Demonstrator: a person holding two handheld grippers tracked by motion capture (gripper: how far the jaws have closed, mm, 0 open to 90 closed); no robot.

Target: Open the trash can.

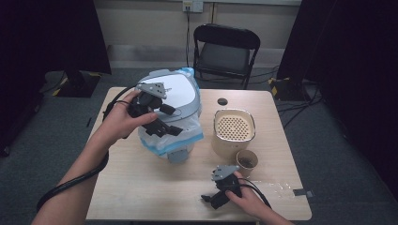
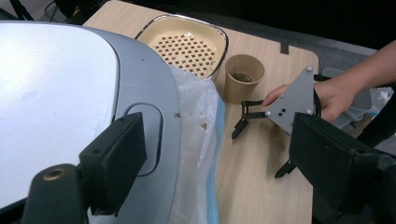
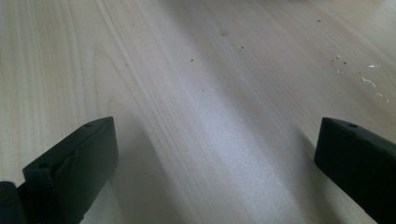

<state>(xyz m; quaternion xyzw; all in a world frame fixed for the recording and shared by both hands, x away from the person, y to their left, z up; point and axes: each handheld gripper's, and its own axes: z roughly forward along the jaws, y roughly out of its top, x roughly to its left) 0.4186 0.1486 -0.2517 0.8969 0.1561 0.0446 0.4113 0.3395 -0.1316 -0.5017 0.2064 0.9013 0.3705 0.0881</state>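
Left gripper (image 1: 162,123) over bin (image 1: 176,101) lid at table's (image 1: 141,187) left-centre, jaws wide, nothing gripped. Right gripper (image 1: 210,199) low at near edge, jaws wide, empty. Cup (image 1: 247,161) beside it.

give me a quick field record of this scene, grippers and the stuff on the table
left gripper: open, over the bin lid, nothing between the jaws
right gripper: open, low over bare table, holds nothing
bin: grey lid closed, white liner bag hanging out at its side
perforated basket: beige, right of the bin
paper cup: beside the basket, near side
table: light wood
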